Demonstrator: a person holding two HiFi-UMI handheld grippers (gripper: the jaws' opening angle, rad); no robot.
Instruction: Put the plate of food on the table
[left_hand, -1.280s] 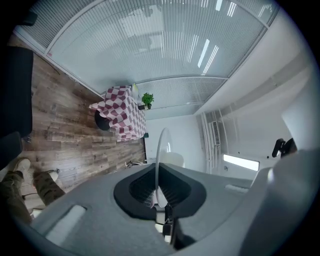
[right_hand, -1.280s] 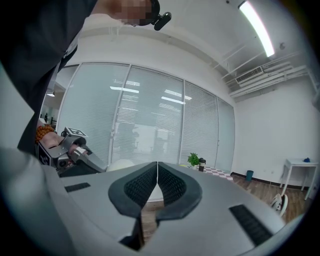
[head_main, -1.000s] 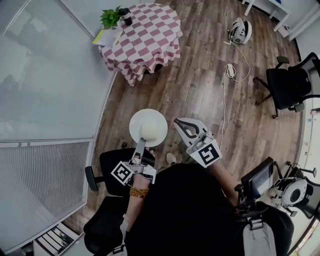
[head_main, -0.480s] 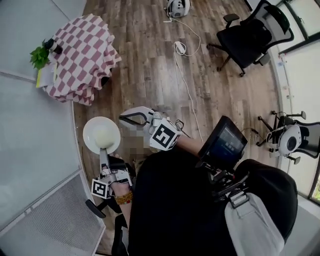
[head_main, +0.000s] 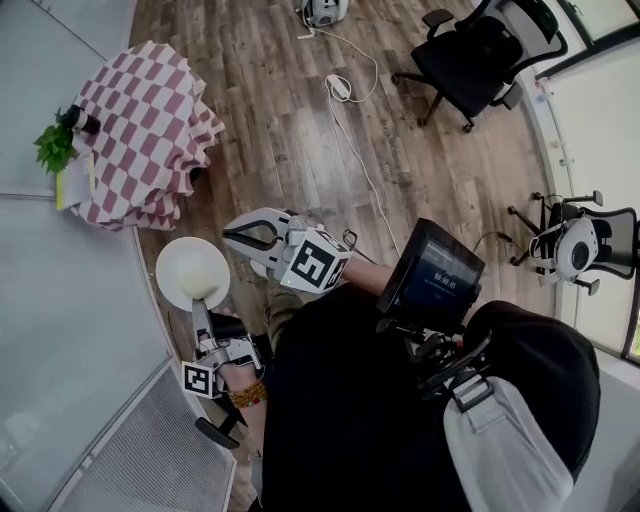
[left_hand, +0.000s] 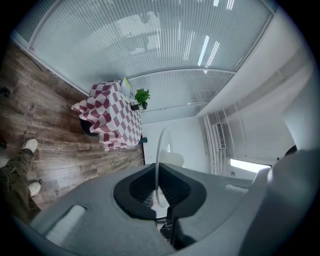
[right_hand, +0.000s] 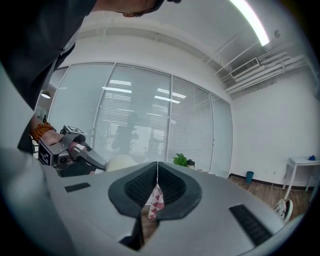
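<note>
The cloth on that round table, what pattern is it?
The tablecloth has dark red and white checks, clearest in the head view.

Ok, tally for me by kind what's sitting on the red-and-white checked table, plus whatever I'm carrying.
Leafy green potted plant: 1
Small dark container: 1
Yellow-and-white paper: 1
White round plate with pale food, gripped at its rim by the left gripper: 1
Total: 4
</note>
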